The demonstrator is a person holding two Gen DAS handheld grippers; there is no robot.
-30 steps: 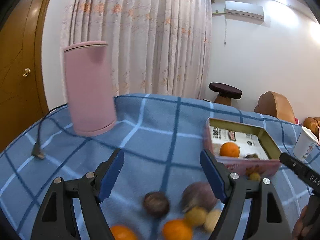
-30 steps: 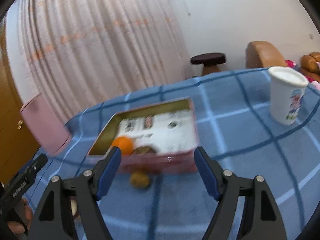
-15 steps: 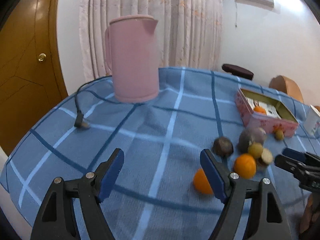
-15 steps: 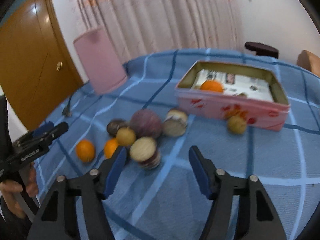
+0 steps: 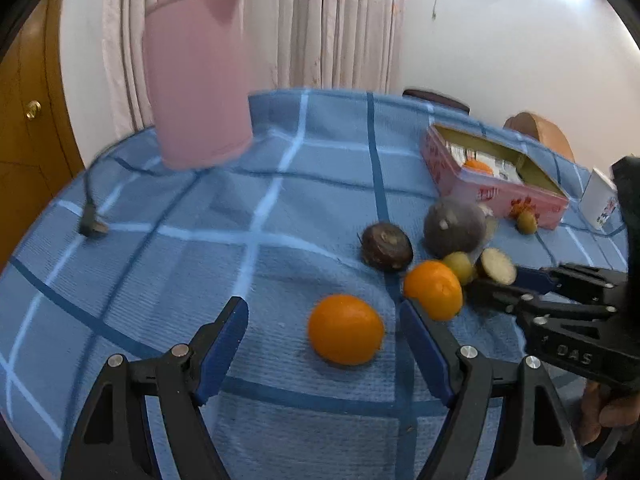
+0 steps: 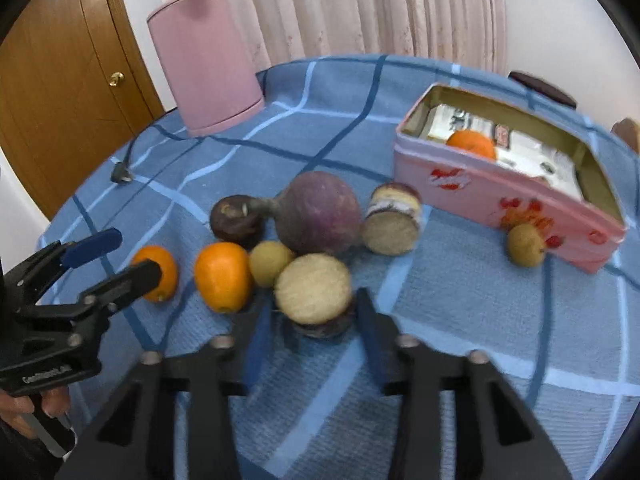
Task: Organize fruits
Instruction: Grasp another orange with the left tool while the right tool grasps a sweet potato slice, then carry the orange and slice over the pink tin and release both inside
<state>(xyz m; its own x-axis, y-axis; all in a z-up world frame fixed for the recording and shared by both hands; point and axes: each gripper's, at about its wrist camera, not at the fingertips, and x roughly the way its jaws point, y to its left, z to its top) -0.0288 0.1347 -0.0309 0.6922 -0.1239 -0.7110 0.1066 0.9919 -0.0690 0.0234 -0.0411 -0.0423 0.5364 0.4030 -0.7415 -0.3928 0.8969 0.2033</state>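
Several fruits lie loose on the blue checked cloth. My left gripper (image 5: 322, 303) is open, and an orange (image 5: 346, 330) sits on the cloth between its fingers, untouched. A second orange (image 5: 434, 290) lies just beyond its right finger. My right gripper (image 6: 302, 304) is closing around a pale cut fruit half (image 6: 314, 292); a thin gap still shows at each pad. Behind lie a big purple fruit (image 6: 318, 212), a dark round fruit (image 6: 236, 218) and another cut half (image 6: 394, 224). The pink tin (image 6: 500, 192) holds an orange (image 6: 472, 144).
A pink kettle (image 5: 198, 88) stands at the back left, its cable and plug (image 5: 92, 226) trailing over the cloth. A small yellowish fruit (image 6: 524, 246) rests against the tin's front. A white cup (image 5: 602, 204) stands right of the tin. The table edge curves close on the left.
Both grippers swung away from the tin and down to the loose pile. The left one now straddles the near orange. The right one's jaws have narrowed around the cut fruit half.
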